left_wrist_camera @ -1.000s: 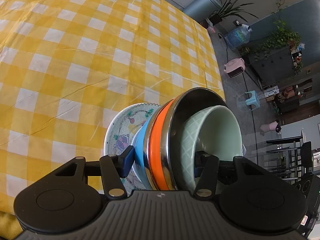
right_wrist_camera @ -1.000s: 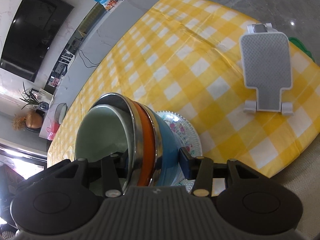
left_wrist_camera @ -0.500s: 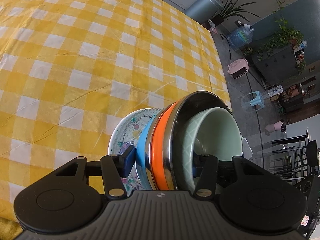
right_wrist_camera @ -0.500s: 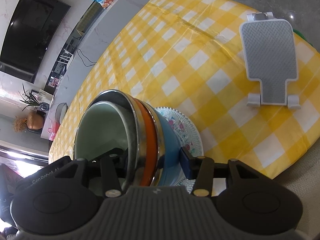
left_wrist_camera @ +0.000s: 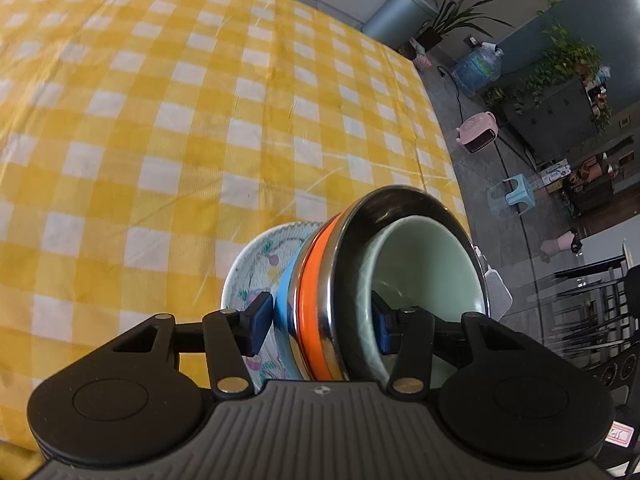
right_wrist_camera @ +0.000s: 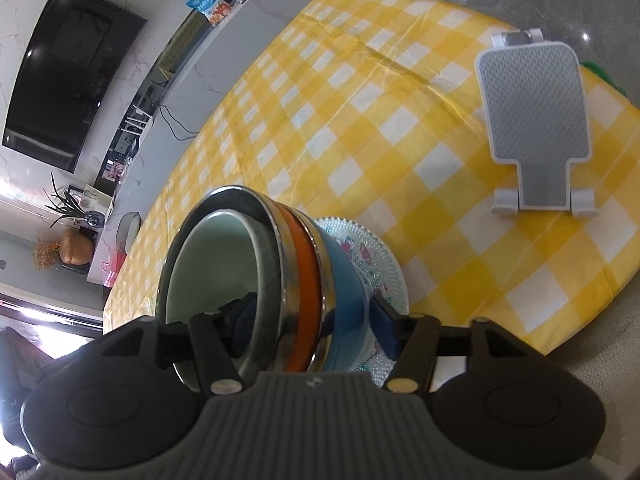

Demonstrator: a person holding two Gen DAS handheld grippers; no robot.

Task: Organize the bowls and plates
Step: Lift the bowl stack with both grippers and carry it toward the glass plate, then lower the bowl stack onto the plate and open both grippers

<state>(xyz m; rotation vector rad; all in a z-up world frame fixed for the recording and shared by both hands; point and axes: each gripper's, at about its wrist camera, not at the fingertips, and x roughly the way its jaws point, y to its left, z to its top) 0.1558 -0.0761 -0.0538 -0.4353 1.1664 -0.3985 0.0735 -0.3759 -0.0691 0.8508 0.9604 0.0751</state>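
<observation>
Nested bowls (left_wrist_camera: pixel 316 300), pale green ceramic inside steel-rimmed orange and blue, sit on a flowered plate (left_wrist_camera: pixel 252 264) near the yellow checked tablecloth (left_wrist_camera: pixel 160 120) edge. My left gripper (left_wrist_camera: pixel 320 330) clamps their walls, probably steadying them. My right gripper (right_wrist_camera: pixel 312 324) has just been opening, its pads straddling the bowls, one visibly clear.

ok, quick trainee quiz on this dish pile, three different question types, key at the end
1. True or false: the green bowl sits innermost in the bowl stack.
2. What colour is the band around the steel bowl?
3. What lies directly under the blue bowl? A: patterned plate. B: wooden tray. C: bare tablecloth.
Key: 1 true; 2 orange; 3 A.
</observation>
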